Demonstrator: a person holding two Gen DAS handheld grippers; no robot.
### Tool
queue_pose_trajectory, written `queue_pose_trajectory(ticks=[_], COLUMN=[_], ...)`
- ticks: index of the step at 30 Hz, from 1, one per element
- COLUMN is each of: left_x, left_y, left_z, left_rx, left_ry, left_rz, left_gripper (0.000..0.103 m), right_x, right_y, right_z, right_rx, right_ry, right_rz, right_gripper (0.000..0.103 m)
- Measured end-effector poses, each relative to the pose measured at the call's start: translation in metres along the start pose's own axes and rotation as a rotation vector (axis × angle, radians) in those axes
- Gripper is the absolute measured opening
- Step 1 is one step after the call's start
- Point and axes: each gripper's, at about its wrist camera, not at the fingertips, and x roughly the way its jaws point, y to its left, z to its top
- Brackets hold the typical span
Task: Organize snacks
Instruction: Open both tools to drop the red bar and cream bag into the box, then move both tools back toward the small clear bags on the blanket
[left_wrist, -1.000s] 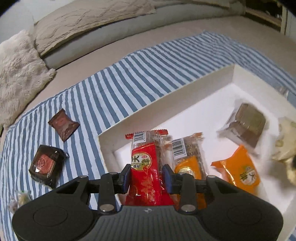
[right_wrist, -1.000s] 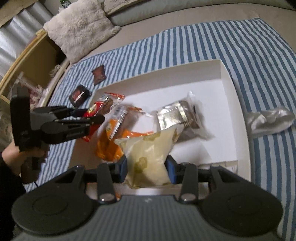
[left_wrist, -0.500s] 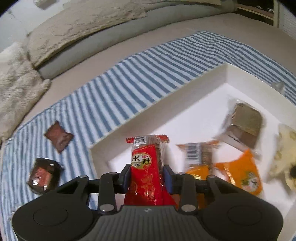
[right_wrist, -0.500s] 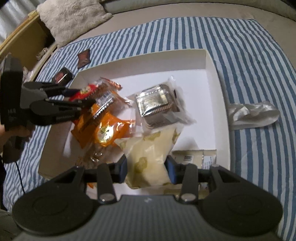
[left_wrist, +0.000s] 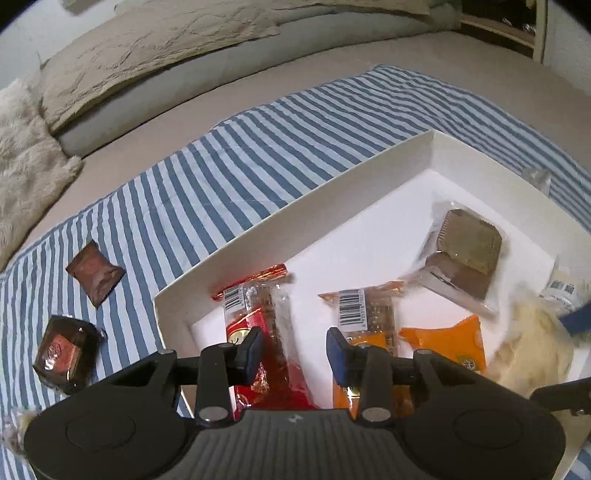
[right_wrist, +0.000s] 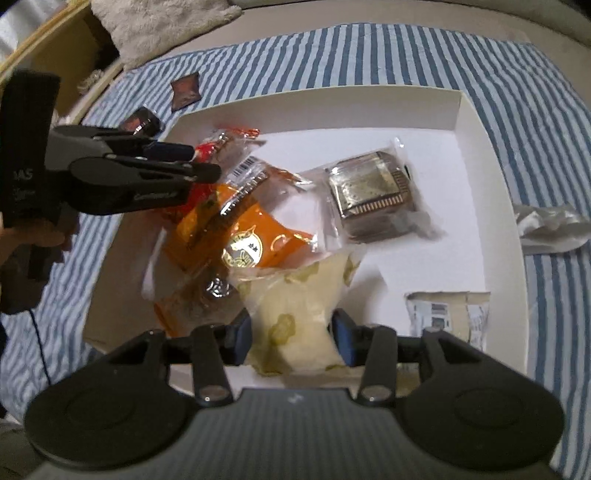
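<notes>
A white box (left_wrist: 295, 206) lies on the striped cloth. My left gripper (left_wrist: 293, 349) is open; the red snack pack (left_wrist: 266, 332) lies in the box's left corner under the left finger. Beside it lie two orange packs (left_wrist: 373, 317) (left_wrist: 450, 343) and a brown cake in clear wrap (left_wrist: 461, 254). My right gripper (right_wrist: 291, 334) is shut on a pale yellow bag (right_wrist: 295, 314) over the box's near side (right_wrist: 517, 258). The left gripper also shows in the right wrist view (right_wrist: 184, 162).
Two dark brown packets (left_wrist: 94, 273) (left_wrist: 66, 354) lie on the cloth left of the box. A crumpled clear wrapper (right_wrist: 550, 229) lies right of the box. A pale packet (right_wrist: 447, 314) lies in the box's near right corner. Cushions (left_wrist: 147, 55) are behind.
My left gripper has opened and let go of the red pack, which now lies in the box. My right gripper has moved in over the box with the yellow bag.
</notes>
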Motion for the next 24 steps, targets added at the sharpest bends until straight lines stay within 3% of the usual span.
queue_pose_trajectory(ticks=[1,5,11,14,21,24], left_x=[0.0,-0.004,-0.015,-0.024,-0.049,-0.061], left_y=[0.0,0.004,0.008,0.009,0.006,0.006], left_z=[0.001,0.0,-0.005,-0.007,-0.015,-0.02], left_rx=[-0.005,-0.032,-0.064,-0.098,-0.127,-0.139], left_ry=[-0.002,-0.004,0.014,0.016,-0.01,-0.021], left_rz=[-0.001,0.0,-0.001,-0.015,-0.033,-0.032], left_gripper=[0.04,0.041,0.057,0.071,0.095,0.102], right_x=[-0.001,-0.006,-0.017,-0.019,-0.029,-0.036], right_y=[0.001,-0.001,-0.013,-0.014,-0.007,-0.001], right_z=[0.0,0.002,0.006,0.007,-0.002,-0.007], right_rx=[-0.002,0.012,0.042,0.04,0.025,0.018], right_ry=[-0.003,-0.026,-0.047,-0.046,-0.074,-0.094], right_rz=[-0.017,-0.022,-0.025,-0.029,-0.046,-0.07], right_gripper=[0.066,0.073,0.08,0.085,0.102,0.102])
